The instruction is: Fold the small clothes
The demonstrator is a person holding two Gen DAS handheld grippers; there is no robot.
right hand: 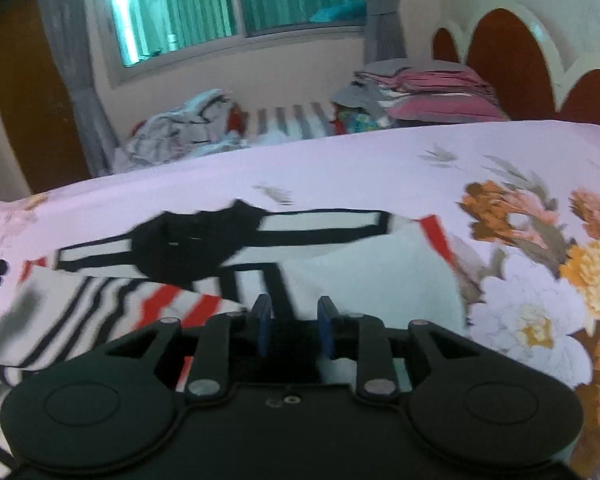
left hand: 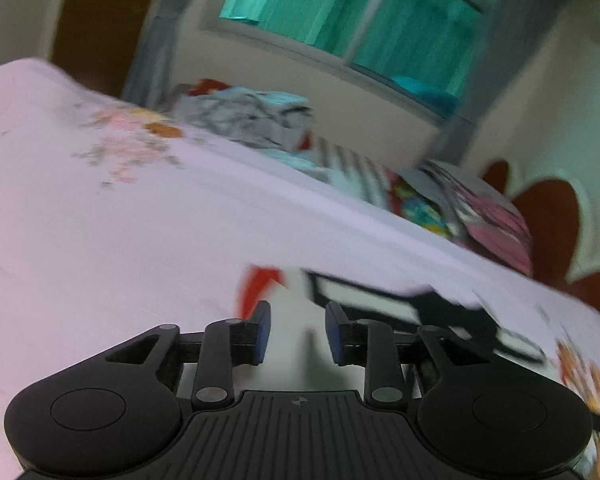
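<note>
A small white garment (right hand: 360,276) with black and red stripes lies spread on the pink floral bedsheet (right hand: 380,160). Its striped part (right hand: 100,304) is bunched at the left. My right gripper (right hand: 294,326) hovers low over the garment's near edge. Its blue pads stand apart and only a black stripe of the cloth shows below the gap. In the left wrist view the same garment (left hand: 360,292) lies just ahead, blurred. My left gripper (left hand: 299,332) is open above its white part, with nothing between the pads.
A loose heap of clothes (right hand: 180,128) lies at the bed's far edge under the window. A folded pink and grey stack (right hand: 428,92) sits by the red-brown headboard (right hand: 508,64). The same heap (left hand: 244,120) and stack (left hand: 488,216) appear in the left wrist view.
</note>
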